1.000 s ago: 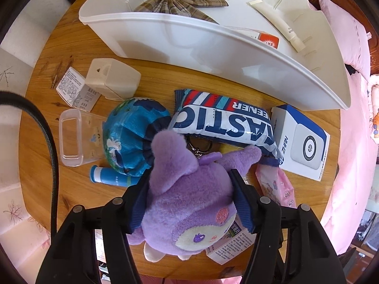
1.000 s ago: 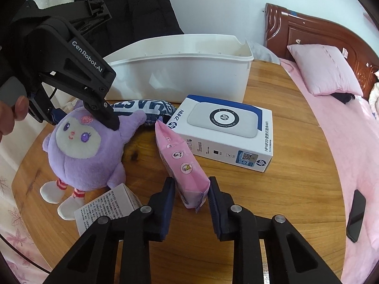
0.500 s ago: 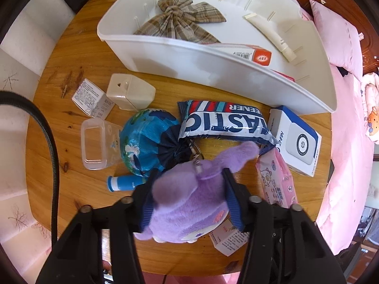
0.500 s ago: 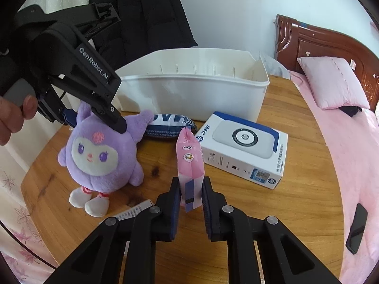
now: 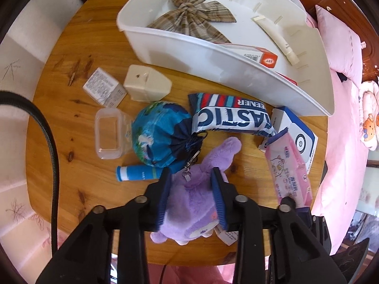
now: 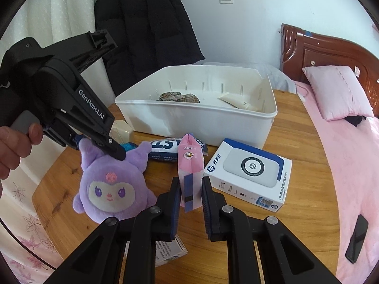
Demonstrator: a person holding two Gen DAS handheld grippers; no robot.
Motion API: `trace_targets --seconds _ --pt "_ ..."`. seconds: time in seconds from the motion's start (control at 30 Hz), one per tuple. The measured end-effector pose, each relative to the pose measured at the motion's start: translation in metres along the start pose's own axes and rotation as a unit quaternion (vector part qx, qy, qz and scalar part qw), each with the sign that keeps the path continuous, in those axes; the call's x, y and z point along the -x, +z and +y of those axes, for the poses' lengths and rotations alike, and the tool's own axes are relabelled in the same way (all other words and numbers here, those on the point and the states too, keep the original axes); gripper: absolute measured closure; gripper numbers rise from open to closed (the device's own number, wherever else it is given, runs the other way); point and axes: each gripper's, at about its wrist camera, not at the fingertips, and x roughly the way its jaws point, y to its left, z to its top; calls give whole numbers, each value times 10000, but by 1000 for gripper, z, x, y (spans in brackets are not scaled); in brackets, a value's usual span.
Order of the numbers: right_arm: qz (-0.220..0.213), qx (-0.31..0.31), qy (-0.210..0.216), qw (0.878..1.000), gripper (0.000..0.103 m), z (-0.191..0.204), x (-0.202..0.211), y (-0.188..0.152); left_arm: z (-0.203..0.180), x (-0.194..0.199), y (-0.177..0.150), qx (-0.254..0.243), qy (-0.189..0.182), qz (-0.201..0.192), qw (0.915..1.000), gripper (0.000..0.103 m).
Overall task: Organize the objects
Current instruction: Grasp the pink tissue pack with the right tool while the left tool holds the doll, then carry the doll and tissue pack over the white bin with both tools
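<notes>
My left gripper (image 5: 190, 177) is shut on a purple plush toy (image 5: 189, 203) and holds it above the round wooden table (image 5: 71, 108); the toy also shows in the right wrist view (image 6: 111, 187), hanging from the left gripper (image 6: 113, 149). My right gripper (image 6: 190, 189) is shut on a pink wipes pack (image 6: 190, 165), held upright above the table; the pack also shows in the left wrist view (image 5: 287, 175). A white bin (image 5: 196, 56) at the back holds a plaid bow (image 5: 191, 19), a cream tube (image 5: 277, 37) and a red-ended box (image 5: 255, 54).
On the table lie a blue-white HP box (image 6: 248, 172), a striped snack bag (image 5: 229, 118), a globe-print pouch (image 5: 161, 135), a blue tube (image 5: 137, 172), a clear container (image 5: 109, 132), a cream box (image 5: 146, 86) and a small carton (image 5: 104, 91). A pink bed (image 6: 350, 165) is on the right.
Both grippers have risen. The plush toy has been lifted off the table in my left gripper, and the wipes pack has been lifted upright in my right gripper.
</notes>
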Motion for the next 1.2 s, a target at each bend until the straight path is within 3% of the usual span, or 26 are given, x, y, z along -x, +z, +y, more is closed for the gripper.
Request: trace_targets --seconds 0.17,0.23,0.33,0.47,0.73,0.97,1.2 --pt "2 -59 10 10000 85 -4 1 4 5 -2 -6 -458 101 137 9988 49" --pt "-1 -88 2 10000 85 -5 1 5 6 -4 -9 -585 137 226 9979 37" --pt "-7 -127 -38 9999 85 -10 1 6 9 -8 -13 -737 160 325 9966 28" --pt "-16 -160 -88 9998 85 -13 2 7 13 -18 -17 -698 239 476 9961 26" --pt "-21 -168 -230 9996 85 -19 7 4 22 -34 -23 -484 -29 755 9960 17" --pt "-16 -247 -310 9992 85 -23 10 0 29 -50 -28 -257 -265 1002 9943 17" --pt "-51 -246 -320 9992 85 -22 16 -2 29 -61 -35 -257 -113 1072 9938 18"
